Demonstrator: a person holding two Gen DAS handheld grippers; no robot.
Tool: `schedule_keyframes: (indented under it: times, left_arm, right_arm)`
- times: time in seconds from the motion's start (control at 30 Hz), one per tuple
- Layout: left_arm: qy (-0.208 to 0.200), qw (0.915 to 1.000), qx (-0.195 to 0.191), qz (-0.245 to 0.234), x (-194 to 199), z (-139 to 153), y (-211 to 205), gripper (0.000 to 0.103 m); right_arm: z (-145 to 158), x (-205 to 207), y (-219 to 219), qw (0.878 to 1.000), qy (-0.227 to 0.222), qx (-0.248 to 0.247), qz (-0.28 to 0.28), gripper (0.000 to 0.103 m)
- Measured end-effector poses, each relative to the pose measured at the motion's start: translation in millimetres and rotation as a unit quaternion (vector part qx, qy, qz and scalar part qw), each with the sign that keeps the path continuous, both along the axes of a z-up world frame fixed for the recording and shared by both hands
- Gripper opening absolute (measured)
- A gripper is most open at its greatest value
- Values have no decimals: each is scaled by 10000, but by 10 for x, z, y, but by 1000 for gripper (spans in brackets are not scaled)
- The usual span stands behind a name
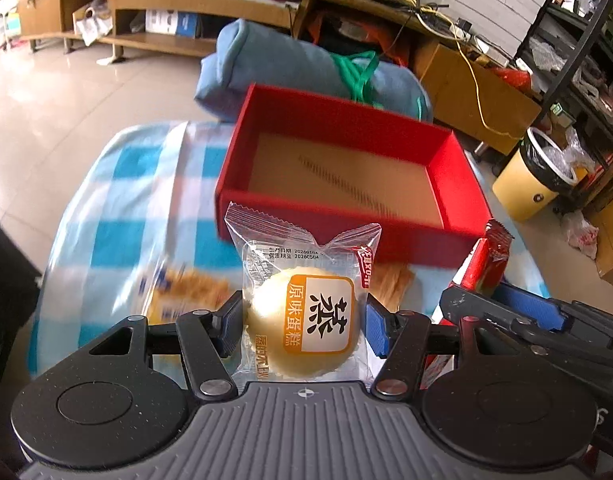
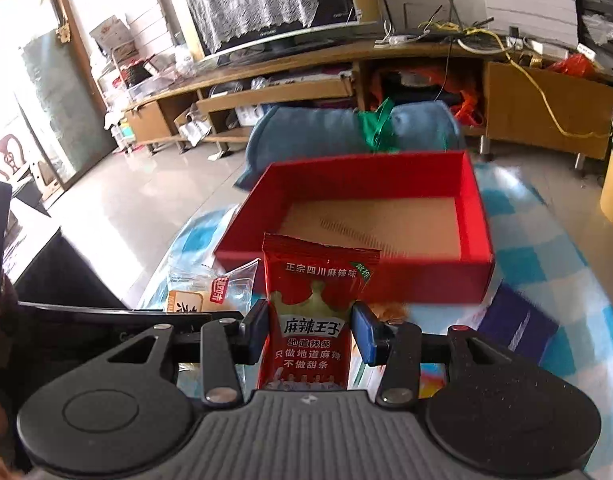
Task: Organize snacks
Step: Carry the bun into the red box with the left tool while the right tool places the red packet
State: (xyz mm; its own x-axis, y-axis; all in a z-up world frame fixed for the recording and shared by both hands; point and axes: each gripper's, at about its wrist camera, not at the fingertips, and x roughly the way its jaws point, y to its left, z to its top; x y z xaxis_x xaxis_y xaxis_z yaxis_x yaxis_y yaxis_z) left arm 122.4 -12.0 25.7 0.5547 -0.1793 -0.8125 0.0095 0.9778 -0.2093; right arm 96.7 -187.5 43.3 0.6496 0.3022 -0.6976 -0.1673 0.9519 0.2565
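My left gripper point(image 1: 304, 322) is shut on a wrapped yellow cake point(image 1: 306, 320) in a clear packet, held just before the red box point(image 1: 338, 236). My right gripper point(image 2: 310, 330) is shut on a red spicy-strip packet point(image 2: 312, 320), also held in front of the red box point(image 2: 472, 216), whose brown floor is bare. The right gripper and its red packet point(image 1: 490, 256) show at the right in the left wrist view. The cake packet point(image 2: 210, 292) shows at the left in the right wrist view.
The box stands on a table with a blue-and-white checked cloth point(image 1: 126, 208). More snack packets point(image 1: 194, 288) lie on the cloth, and a dark blue packet point(image 2: 514, 320) lies right of the box. A blue rolled bundle point(image 1: 274, 60) lies behind the box. A yellow bin point(image 1: 534, 184) stands right.
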Motion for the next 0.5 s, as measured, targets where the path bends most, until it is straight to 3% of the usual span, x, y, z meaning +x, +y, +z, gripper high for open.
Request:
schedule_keyframes:
  times: [0.33, 0.5]
  left_arm:
    - [-285, 9994, 167, 36, 686, 134, -204, 66]
    - [-243, 9994, 231, 65, 1009, 49, -284, 66]
  right_arm:
    - [99, 761, -194, 9996, -171, -13, -222, 40]
    - [-13, 1166, -268, 9994, -76, -80, -329, 39]
